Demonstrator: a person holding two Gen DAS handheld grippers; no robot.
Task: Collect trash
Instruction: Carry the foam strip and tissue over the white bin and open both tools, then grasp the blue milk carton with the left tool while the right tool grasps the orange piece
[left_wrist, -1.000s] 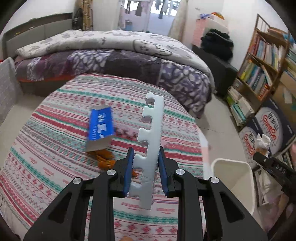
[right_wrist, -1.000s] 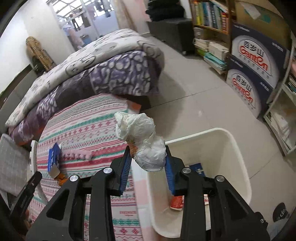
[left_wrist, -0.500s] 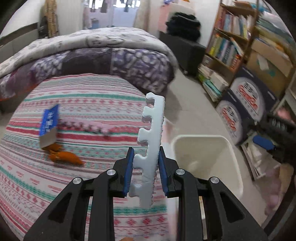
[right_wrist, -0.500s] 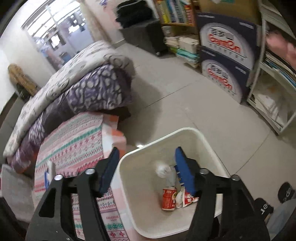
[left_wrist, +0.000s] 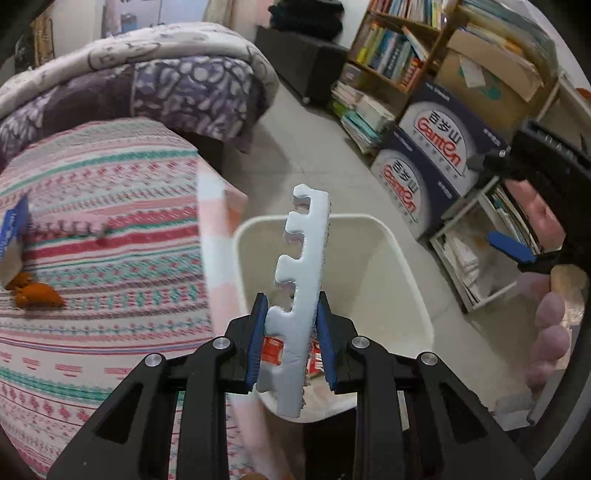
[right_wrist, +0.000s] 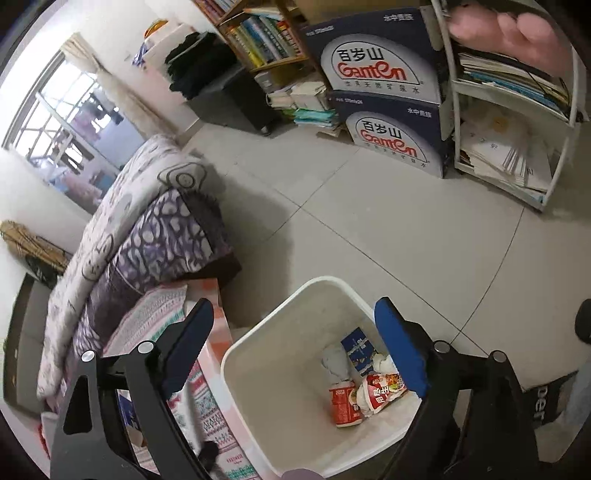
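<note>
My left gripper (left_wrist: 290, 339) is shut on a white foam strip with notches (left_wrist: 301, 266) and holds it upright over the white trash bin (left_wrist: 402, 258). My right gripper (right_wrist: 295, 347) is open and empty above the same bin (right_wrist: 266, 380). In the bin lie a white crumpled tissue (right_wrist: 334, 363), a blue carton (right_wrist: 356, 349) and red wrappers (right_wrist: 364, 397). On the patterned table (left_wrist: 110, 266) lie a pink foam strip (left_wrist: 70, 229), orange peel (left_wrist: 35, 293) and a blue box (left_wrist: 13, 225). The right gripper also shows at the right of the left wrist view (left_wrist: 517, 254).
A bed with a purple quilt (left_wrist: 166, 85) stands behind the table. Bookshelves (left_wrist: 399, 48) and blue Ganten boxes (right_wrist: 380, 103) line the far wall. A white rack of papers (right_wrist: 509, 140) stands on the tiled floor (right_wrist: 388, 229).
My right gripper opened and dropped the crumpled tissue into the bin. My left gripper swung right from the table with the white foam strip to over the bin.
</note>
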